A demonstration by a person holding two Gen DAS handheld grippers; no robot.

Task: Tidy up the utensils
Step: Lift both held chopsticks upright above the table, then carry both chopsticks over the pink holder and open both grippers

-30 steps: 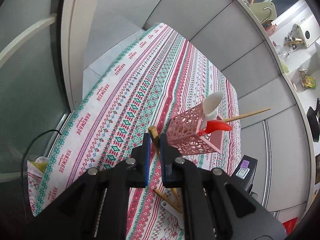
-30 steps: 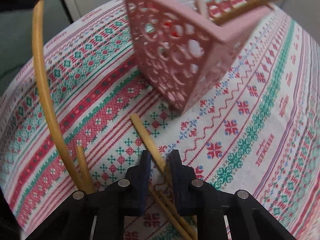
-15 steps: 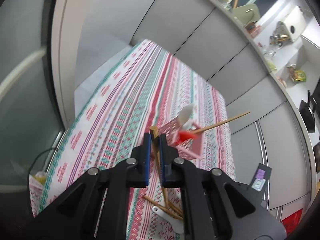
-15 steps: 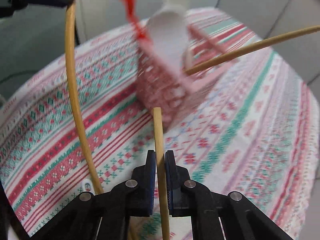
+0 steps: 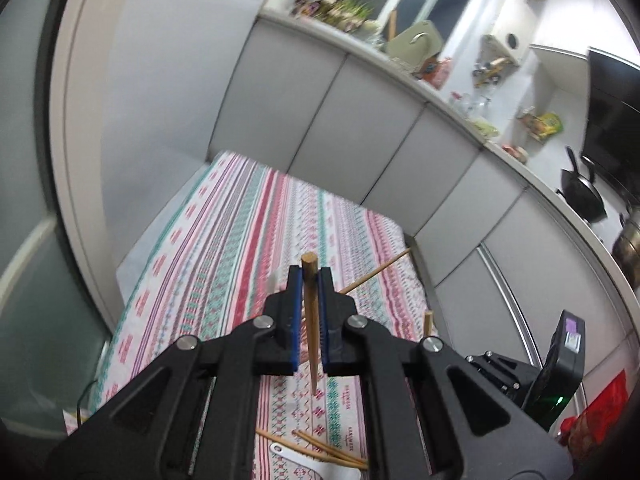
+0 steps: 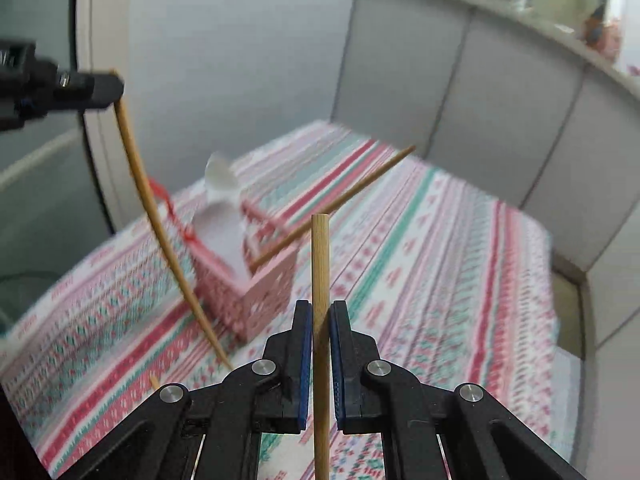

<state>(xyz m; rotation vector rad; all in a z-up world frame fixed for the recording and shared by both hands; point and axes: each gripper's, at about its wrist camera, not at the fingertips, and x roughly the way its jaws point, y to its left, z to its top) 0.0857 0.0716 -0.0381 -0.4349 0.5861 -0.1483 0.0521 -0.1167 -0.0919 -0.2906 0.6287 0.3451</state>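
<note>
My left gripper (image 5: 310,280) is shut on a wooden chopstick (image 5: 312,320) and holds it high above the table. My right gripper (image 6: 320,312) is shut on another wooden chopstick (image 6: 321,280), held upright above the table. The pink lattice holder (image 6: 248,284) stands on the patterned tablecloth (image 6: 420,240) ahead and left of the right gripper. It holds a white spoon (image 6: 220,184), a red utensil (image 6: 168,204) and a slanting chopstick (image 6: 340,200). The left gripper (image 6: 60,88) shows at the upper left of the right wrist view, its chopstick (image 6: 160,232) hanging down beside the holder.
Several chopsticks (image 5: 328,450) and a white spoon (image 5: 300,460) lie on the cloth near the table's front. Grey cabinet fronts (image 5: 360,128) run behind and to the right of the table. A dark device (image 5: 560,364) stands at the right.
Both grippers have risen from the table, each lifting its chopstick. The holder now sits farther below and away in both views.
</note>
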